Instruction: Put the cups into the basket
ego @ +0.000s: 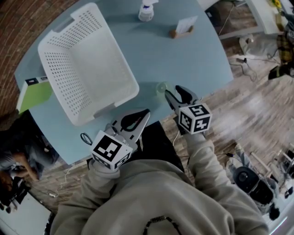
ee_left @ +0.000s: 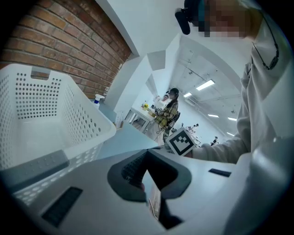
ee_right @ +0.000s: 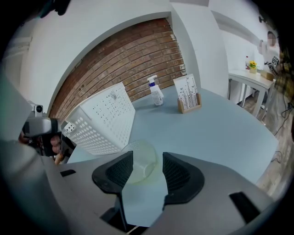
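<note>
Two hand-held grippers hang over the near edge of a blue-grey table (ego: 183, 59). The right gripper (ego: 173, 91) (ee_right: 148, 158) has its fingers spread wide, one on each side of a clear cup (ego: 161, 87) (ee_right: 140, 160). The pads do not visibly press on it. The cup rests on the table close to that near edge, just right of the white perforated basket (ego: 53, 69) (ee_right: 105, 119) and outside it.

The left gripper (ego: 148, 111) (ee_left: 147, 153) sits beside the basket's near corner with its fingertips pressed together and nothing seen between them.

Each gripper carries a cube with black-and-white square markers, right (ego: 195, 118) (ee_left: 180, 142) and left (ego: 109, 149).

At the table's far side stand a white spray bottle (ego: 146, 11) (ee_right: 156, 92) and a wooden holder with a printed card (ego: 181, 28) (ee_right: 187, 94). The print on both is too small to read.

A green-and-white flat object (ego: 34, 94) shows at the table's left edge, its small dark label illegible.
</note>
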